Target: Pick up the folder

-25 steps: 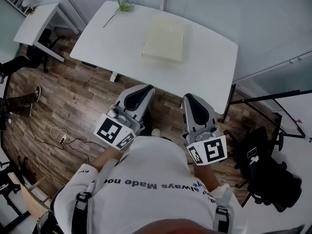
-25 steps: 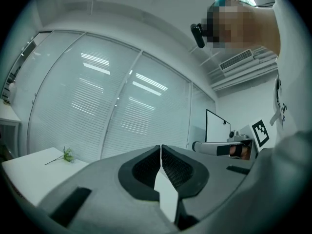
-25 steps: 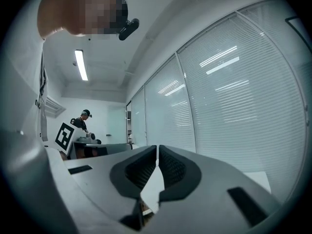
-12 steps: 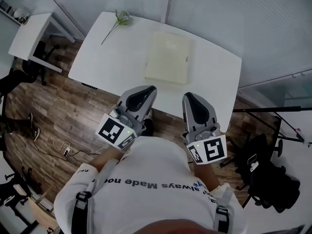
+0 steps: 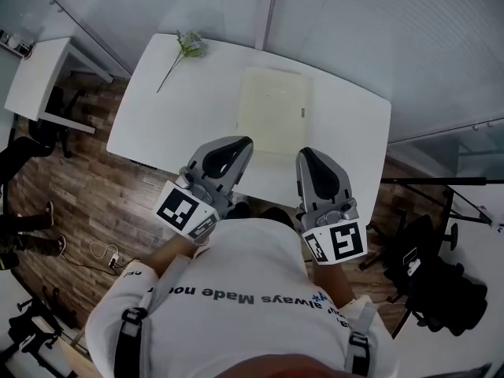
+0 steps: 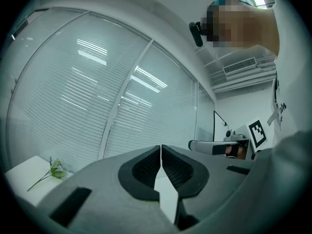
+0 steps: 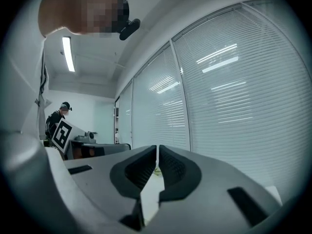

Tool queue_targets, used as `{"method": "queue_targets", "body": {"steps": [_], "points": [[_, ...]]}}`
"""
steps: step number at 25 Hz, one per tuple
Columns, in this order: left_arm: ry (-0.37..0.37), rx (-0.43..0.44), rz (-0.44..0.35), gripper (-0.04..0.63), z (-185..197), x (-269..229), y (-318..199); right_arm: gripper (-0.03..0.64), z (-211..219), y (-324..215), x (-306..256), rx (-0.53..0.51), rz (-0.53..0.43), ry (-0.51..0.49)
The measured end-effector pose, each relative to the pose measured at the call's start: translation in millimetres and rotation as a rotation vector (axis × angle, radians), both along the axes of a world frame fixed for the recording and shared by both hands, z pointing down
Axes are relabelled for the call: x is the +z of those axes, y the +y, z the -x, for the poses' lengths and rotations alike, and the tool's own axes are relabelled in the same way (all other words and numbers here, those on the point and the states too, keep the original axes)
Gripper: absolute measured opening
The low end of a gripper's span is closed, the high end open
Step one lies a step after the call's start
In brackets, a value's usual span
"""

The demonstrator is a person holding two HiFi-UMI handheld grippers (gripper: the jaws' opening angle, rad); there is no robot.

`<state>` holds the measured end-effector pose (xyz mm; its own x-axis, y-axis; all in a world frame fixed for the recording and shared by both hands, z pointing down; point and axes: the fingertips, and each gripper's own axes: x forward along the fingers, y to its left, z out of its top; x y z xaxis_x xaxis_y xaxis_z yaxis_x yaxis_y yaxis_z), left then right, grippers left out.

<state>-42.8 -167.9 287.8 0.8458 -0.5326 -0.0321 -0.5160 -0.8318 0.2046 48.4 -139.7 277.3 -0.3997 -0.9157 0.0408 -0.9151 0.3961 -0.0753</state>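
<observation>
Over the worktop's (image 5: 181,124) near edge, the left hand-held gripper (image 5: 239,143) and right hand-held gripper (image 5: 305,155) hang closed, empty, seemingly because the flat folder (image 5: 272,110) lies farther ahead.

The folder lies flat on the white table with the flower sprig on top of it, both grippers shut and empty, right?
No: the flower sprig is not on the folder; the head view shows it apart, near the far left corner of the white table. The folder lies flat, and the left gripper and right gripper are shut and empty.
</observation>
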Motion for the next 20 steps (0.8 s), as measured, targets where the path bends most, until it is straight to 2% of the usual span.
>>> {"method": "queue_targets", "body": {"steps": [12,20], "points": [[-0.003,-0.012,0.039,0.014,-21,10,-26,0.020,-21,-25,8,-0.023,0.029,0.009],[-0.045,-0.014,0.090,0.023,-32,41,-39,0.022,-42,-41,35,-0.030,0.085,0.003]]}}
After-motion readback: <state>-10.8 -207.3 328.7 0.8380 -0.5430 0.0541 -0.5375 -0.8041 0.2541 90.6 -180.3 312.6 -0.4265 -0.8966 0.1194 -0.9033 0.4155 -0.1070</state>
